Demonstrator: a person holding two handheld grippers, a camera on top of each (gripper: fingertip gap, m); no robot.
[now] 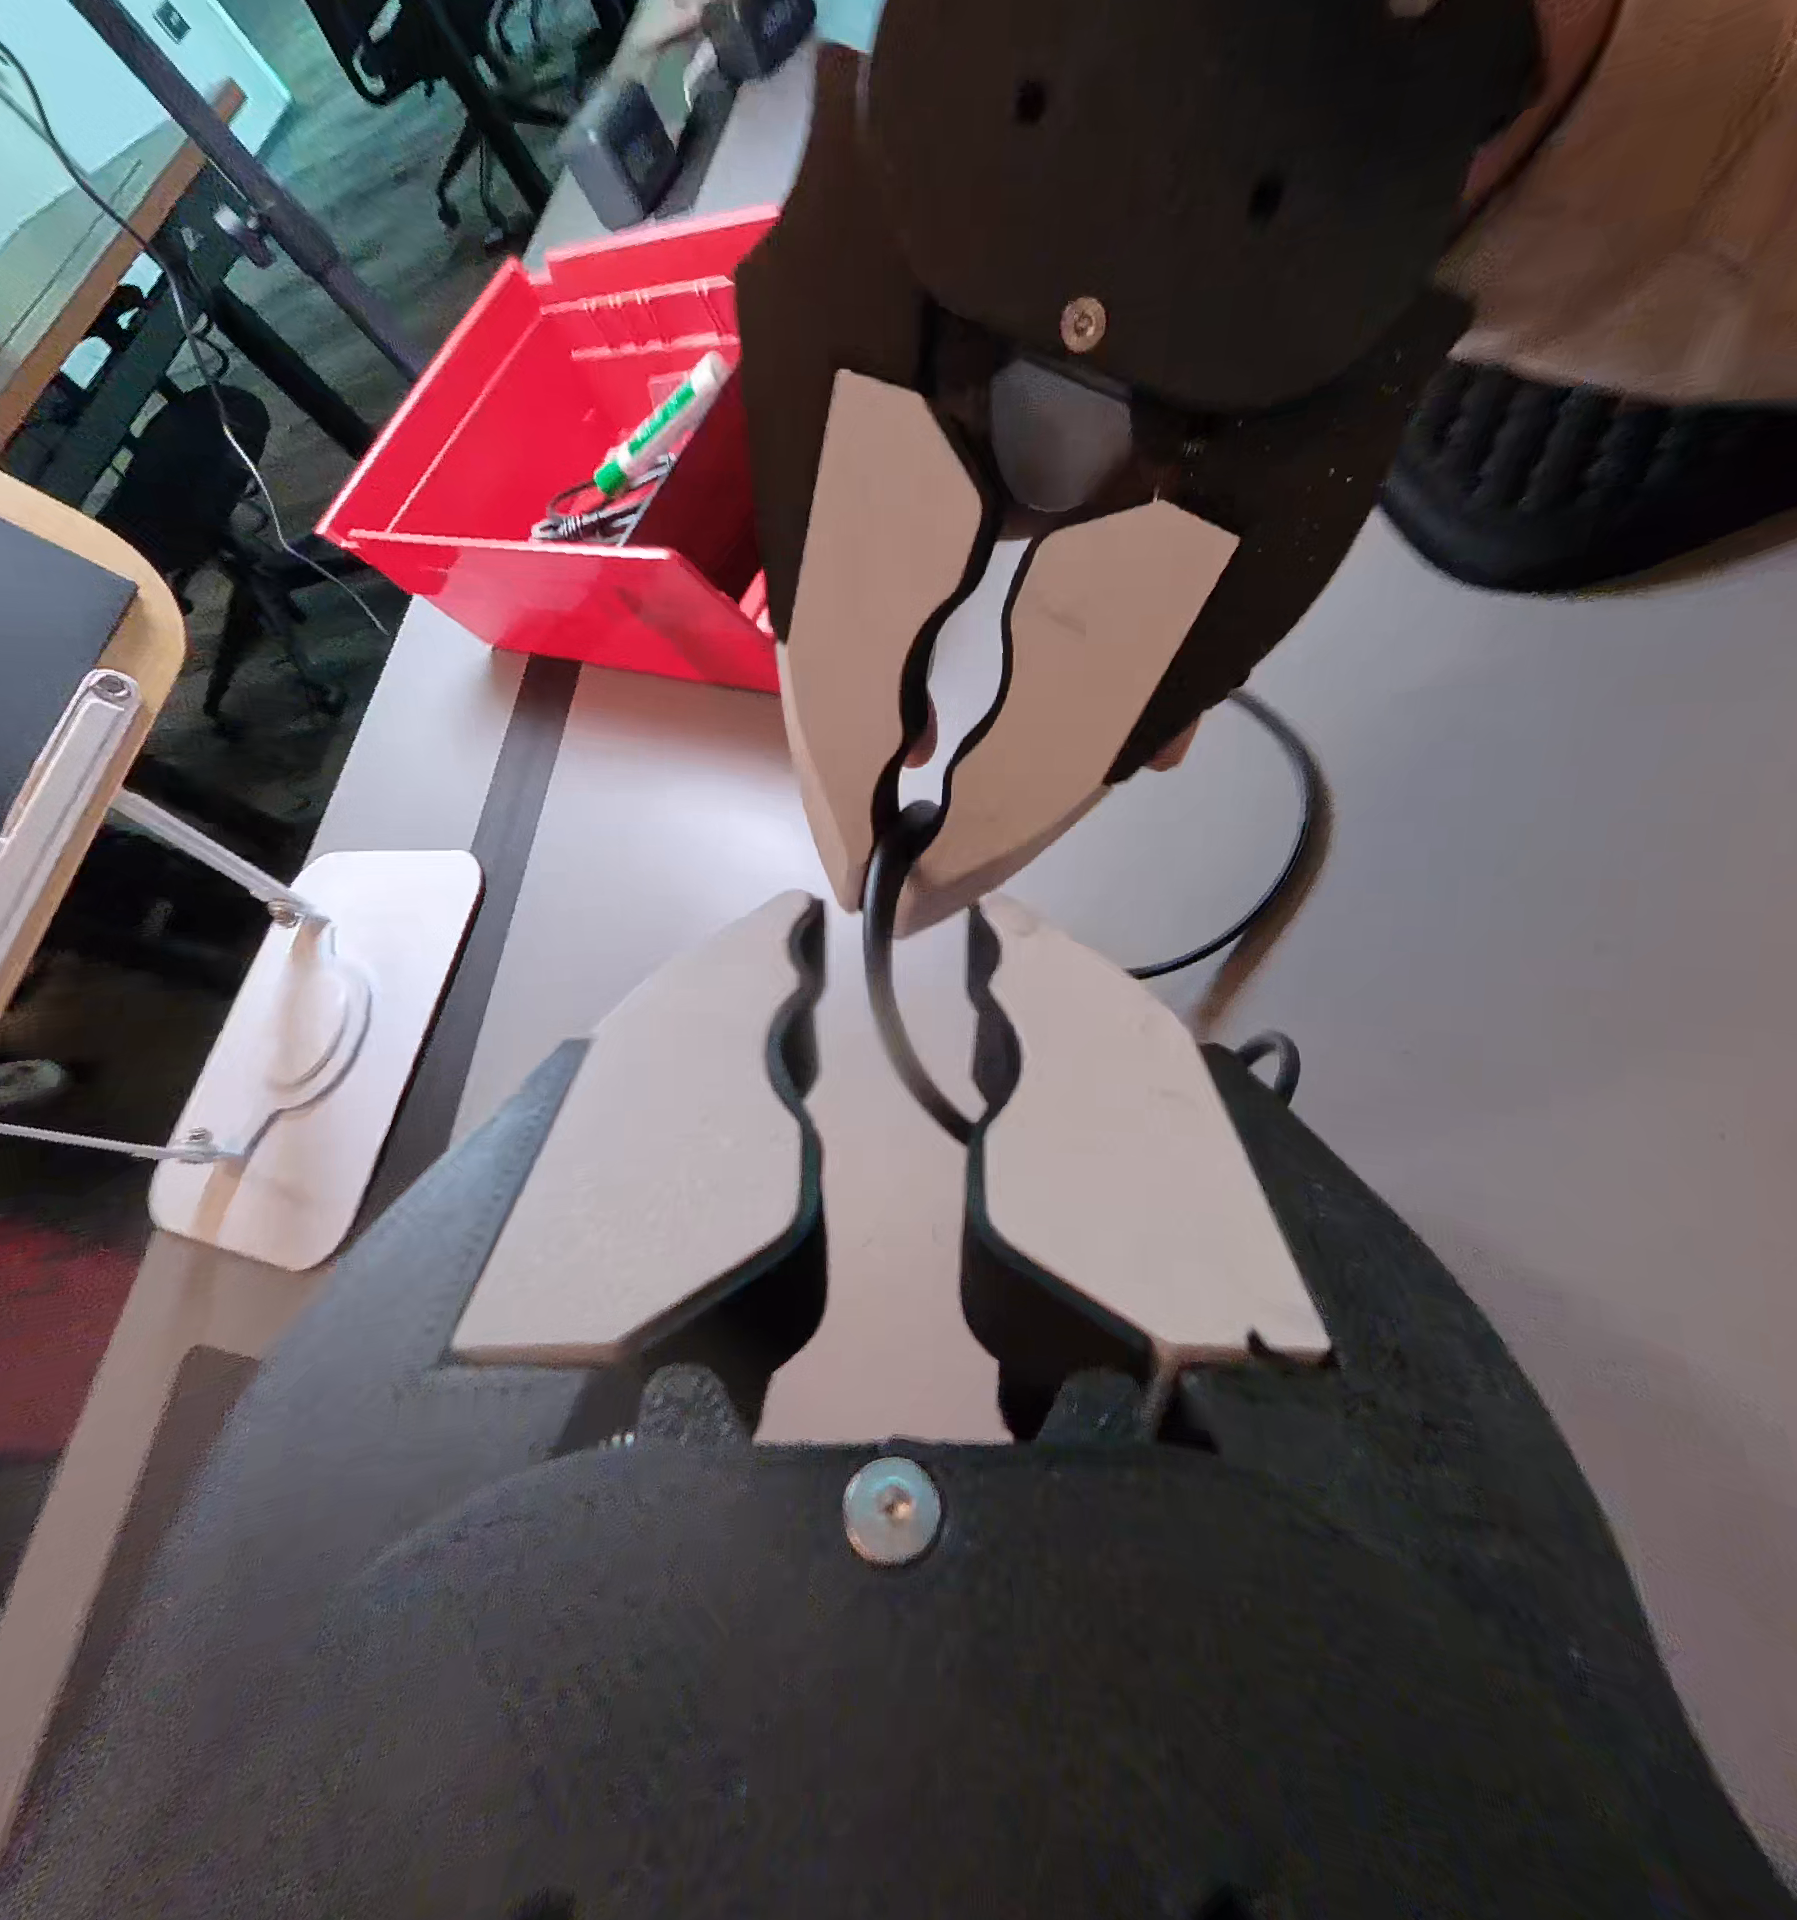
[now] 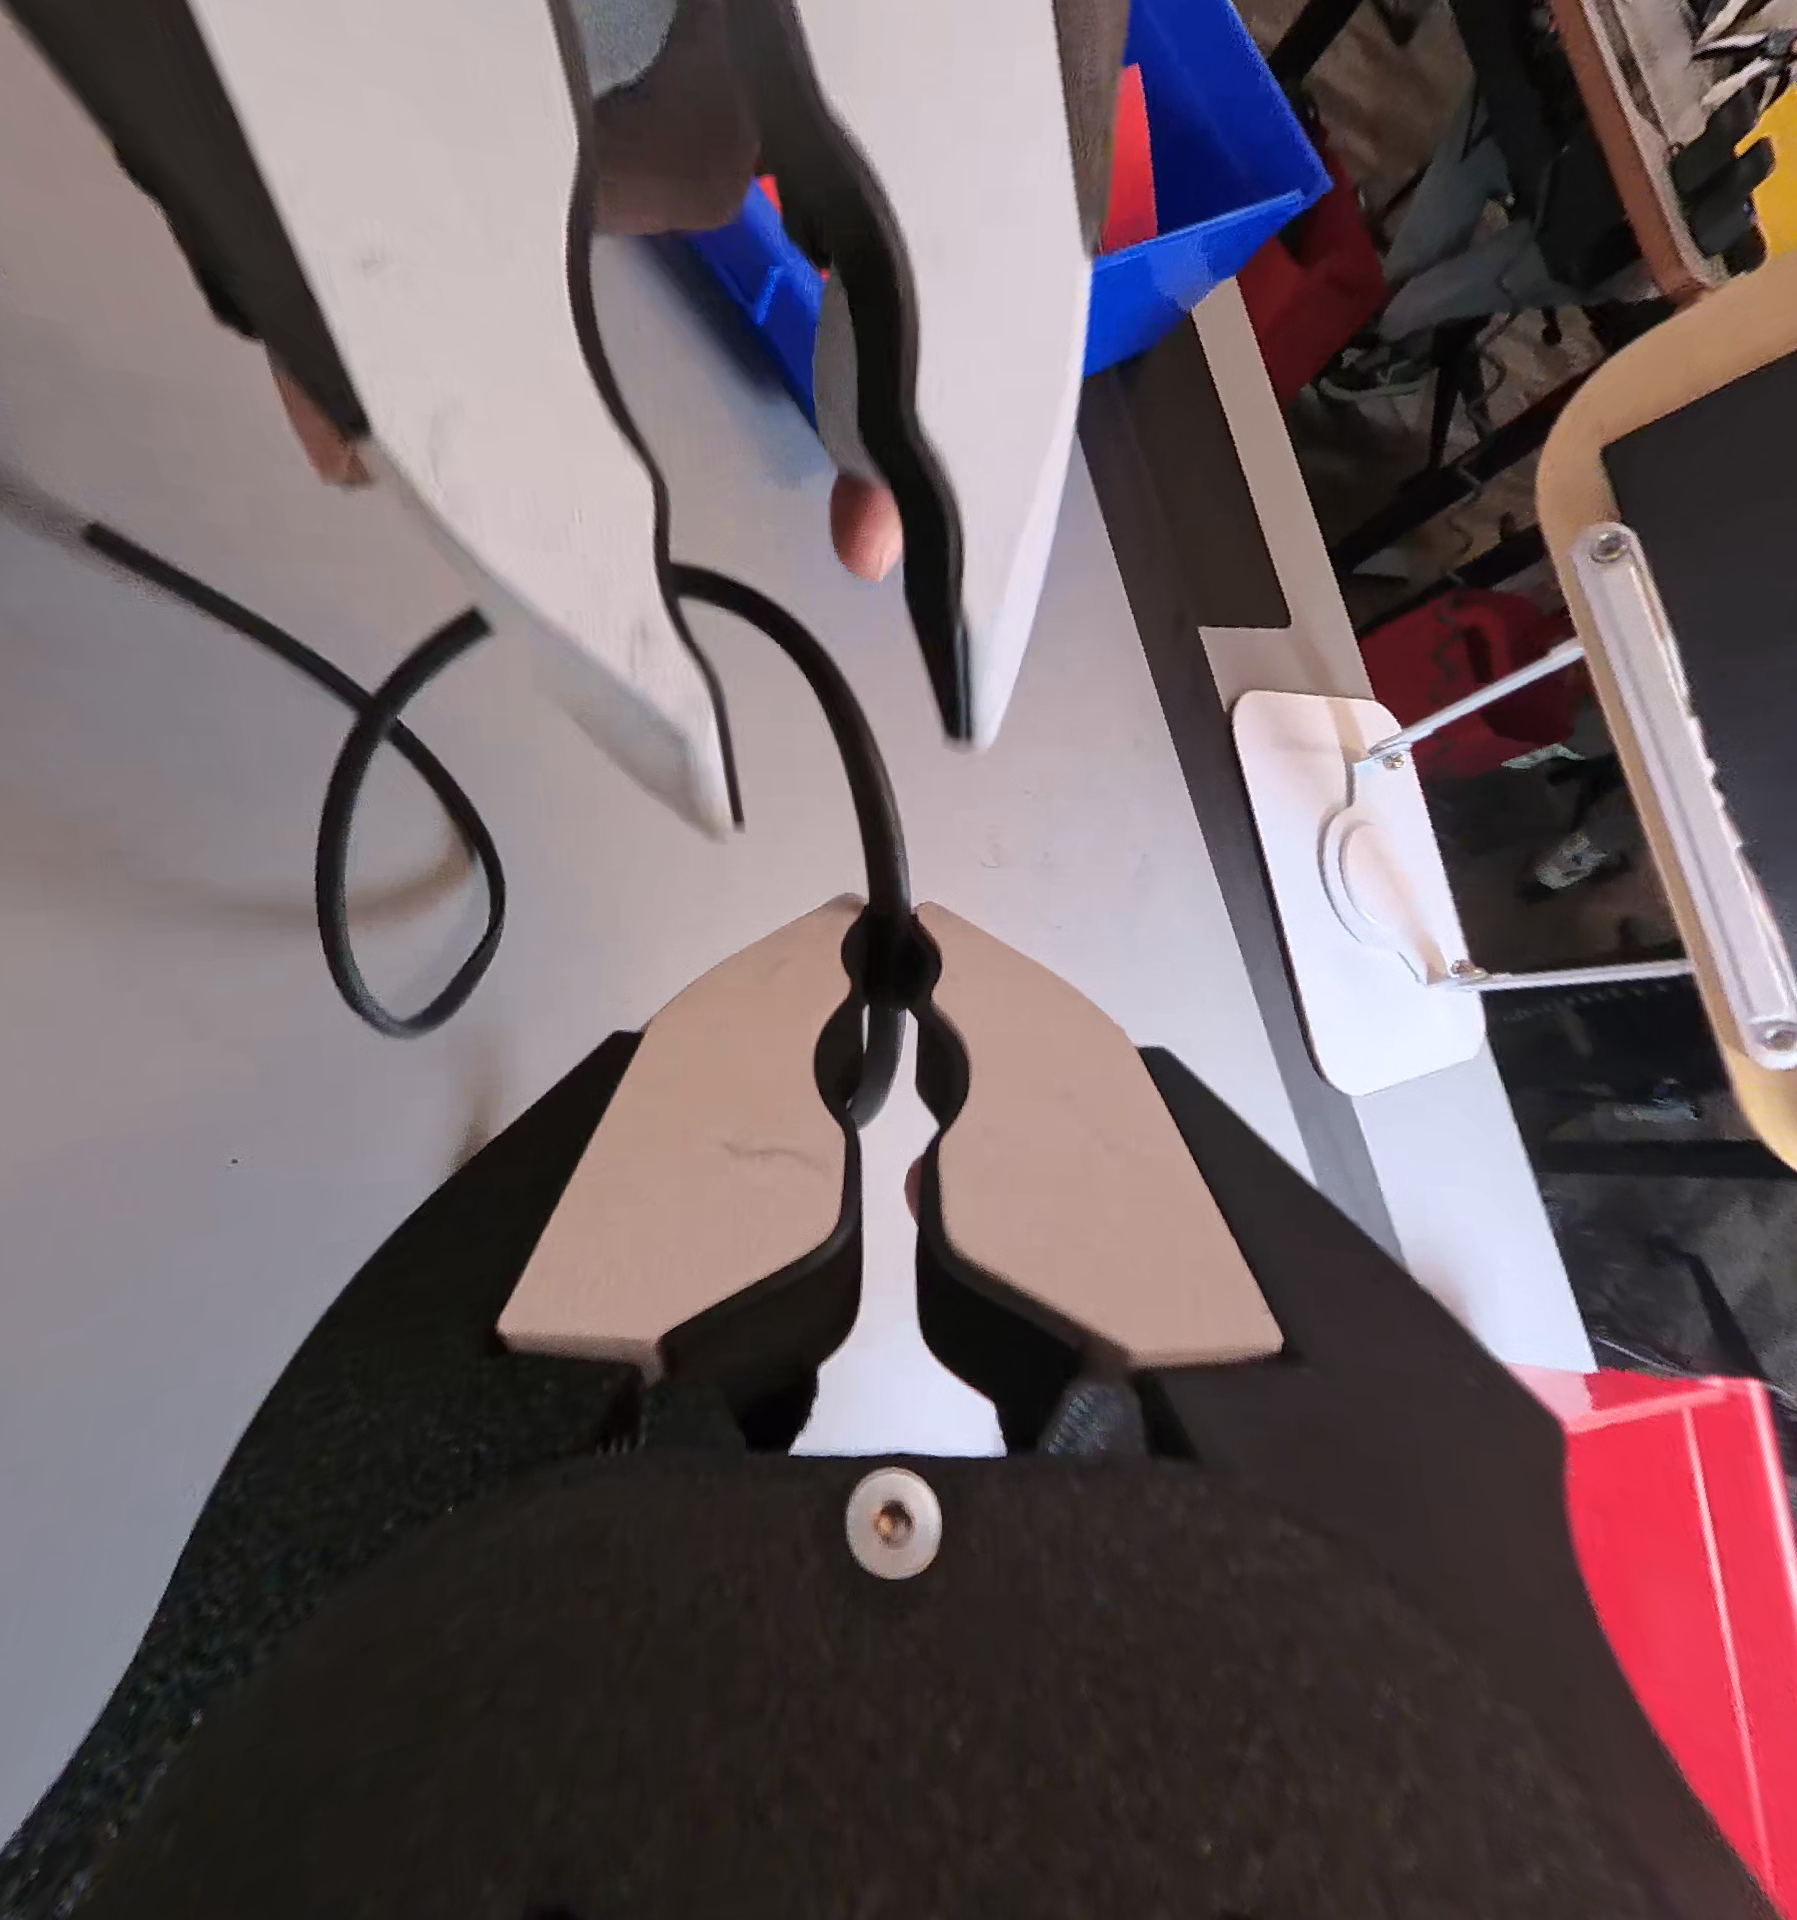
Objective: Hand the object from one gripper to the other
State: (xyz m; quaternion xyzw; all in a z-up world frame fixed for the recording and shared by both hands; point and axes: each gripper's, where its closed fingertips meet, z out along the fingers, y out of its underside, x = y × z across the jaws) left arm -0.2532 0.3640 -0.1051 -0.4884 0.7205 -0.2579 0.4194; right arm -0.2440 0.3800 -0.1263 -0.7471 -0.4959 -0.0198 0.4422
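My right gripper [image 2: 889, 914] pinches the thin black rubber cable [image 2: 852, 717]; my left gripper [image 1: 899, 914] is spread around it, seemingly not yet gripping. Handover about halfway.

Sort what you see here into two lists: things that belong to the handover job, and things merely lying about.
Part of the job:
black cable
right gripper, shut on the cable
left gripper, open around the cable

Lying about:
red bin
green marker in it
blue bin
white stand base
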